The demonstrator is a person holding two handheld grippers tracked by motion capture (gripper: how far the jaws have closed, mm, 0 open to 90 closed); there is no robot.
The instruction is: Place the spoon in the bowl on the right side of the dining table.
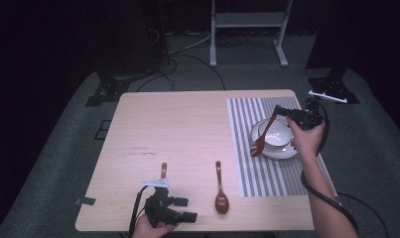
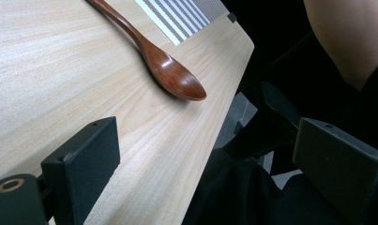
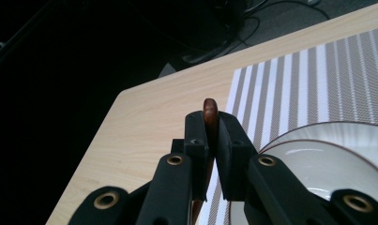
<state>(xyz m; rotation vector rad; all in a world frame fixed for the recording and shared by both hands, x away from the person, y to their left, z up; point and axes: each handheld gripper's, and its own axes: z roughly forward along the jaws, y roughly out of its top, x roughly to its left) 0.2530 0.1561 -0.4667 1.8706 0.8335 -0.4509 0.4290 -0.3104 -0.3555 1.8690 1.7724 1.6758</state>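
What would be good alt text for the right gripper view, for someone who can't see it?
The right gripper has its two black jaws shut on the handle of a brown wooden fork, whose end sticks up between them. Beyond lie a striped placemat on a light wooden table, and a white bowl at lower right.

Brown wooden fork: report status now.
Right gripper shut on brown wooden fork, tines over white cup on saucer. Left gripper open, idle near brown wooden spoon. Nothing in the way.
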